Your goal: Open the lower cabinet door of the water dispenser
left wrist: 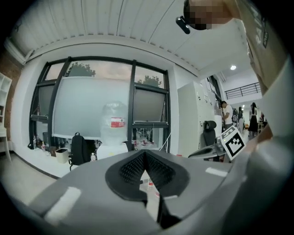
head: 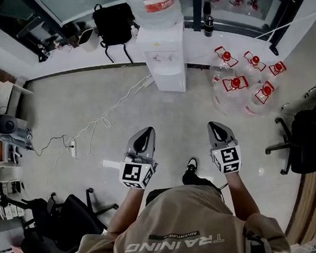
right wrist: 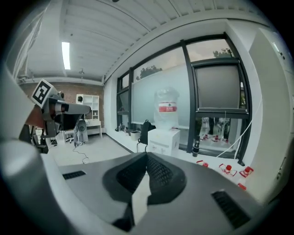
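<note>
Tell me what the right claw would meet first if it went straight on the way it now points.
Probably the white water dispenser: it stands in line with the shut tips of the right claw, with only floor between. Depth is unclear, so the floor may come first.

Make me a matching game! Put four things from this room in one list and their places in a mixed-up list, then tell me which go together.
Things:
1. big clear water bottle with a red label
2. black fabric backpack
3. cluster of clear plastic bottles with red caps
4. white power strip

Places:
A. on the floor, right of the white water dispenser
B. on the open floor, far left of the dispenser
C. on top of the dispenser
D. by the window wall, just left of the dispenser

Pairs: 1-C, 2-D, 3-A, 4-B
</note>
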The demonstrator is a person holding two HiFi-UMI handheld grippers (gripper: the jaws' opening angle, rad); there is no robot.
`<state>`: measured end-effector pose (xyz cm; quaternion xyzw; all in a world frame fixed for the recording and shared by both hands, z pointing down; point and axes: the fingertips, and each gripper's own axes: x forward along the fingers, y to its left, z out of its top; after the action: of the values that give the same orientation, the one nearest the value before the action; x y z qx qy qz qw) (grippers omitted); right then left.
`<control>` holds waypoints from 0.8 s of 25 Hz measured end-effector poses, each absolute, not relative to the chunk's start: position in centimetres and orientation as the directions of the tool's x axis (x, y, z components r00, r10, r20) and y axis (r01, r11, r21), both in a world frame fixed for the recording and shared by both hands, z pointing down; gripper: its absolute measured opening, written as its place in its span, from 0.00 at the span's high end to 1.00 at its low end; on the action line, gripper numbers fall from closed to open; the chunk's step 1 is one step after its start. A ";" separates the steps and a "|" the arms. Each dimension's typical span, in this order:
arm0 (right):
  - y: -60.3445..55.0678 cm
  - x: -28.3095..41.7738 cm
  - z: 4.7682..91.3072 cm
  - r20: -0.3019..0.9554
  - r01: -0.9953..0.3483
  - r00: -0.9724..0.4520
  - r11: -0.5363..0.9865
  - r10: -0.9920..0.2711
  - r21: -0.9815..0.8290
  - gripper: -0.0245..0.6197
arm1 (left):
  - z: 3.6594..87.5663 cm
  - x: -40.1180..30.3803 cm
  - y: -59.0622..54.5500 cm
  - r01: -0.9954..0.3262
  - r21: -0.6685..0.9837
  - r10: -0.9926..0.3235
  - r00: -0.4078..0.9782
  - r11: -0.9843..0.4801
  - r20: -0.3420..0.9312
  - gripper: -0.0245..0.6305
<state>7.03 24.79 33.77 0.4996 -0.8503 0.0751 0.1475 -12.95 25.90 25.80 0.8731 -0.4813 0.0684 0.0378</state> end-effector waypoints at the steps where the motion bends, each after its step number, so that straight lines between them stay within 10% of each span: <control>1: 23.7 7.4 34.0 0.330 -0.869 -0.462 0.495 -0.823 0.020 0.95 | 25.8 -12.2 24.9 -0.842 -0.012 -0.833 0.530 -0.539 0.161 0.96; 20: 5.9 4.3 37.1 0.398 -0.885 -0.439 0.464 -0.806 -0.036 0.95 | 30.0 -9.4 3.3 -0.747 0.061 -0.730 0.661 -0.662 0.175 0.96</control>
<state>4.26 5.86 37.13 0.5034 -0.8396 0.1202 0.1651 -9.40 3.32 30.00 0.9091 -0.4060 0.0676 0.0640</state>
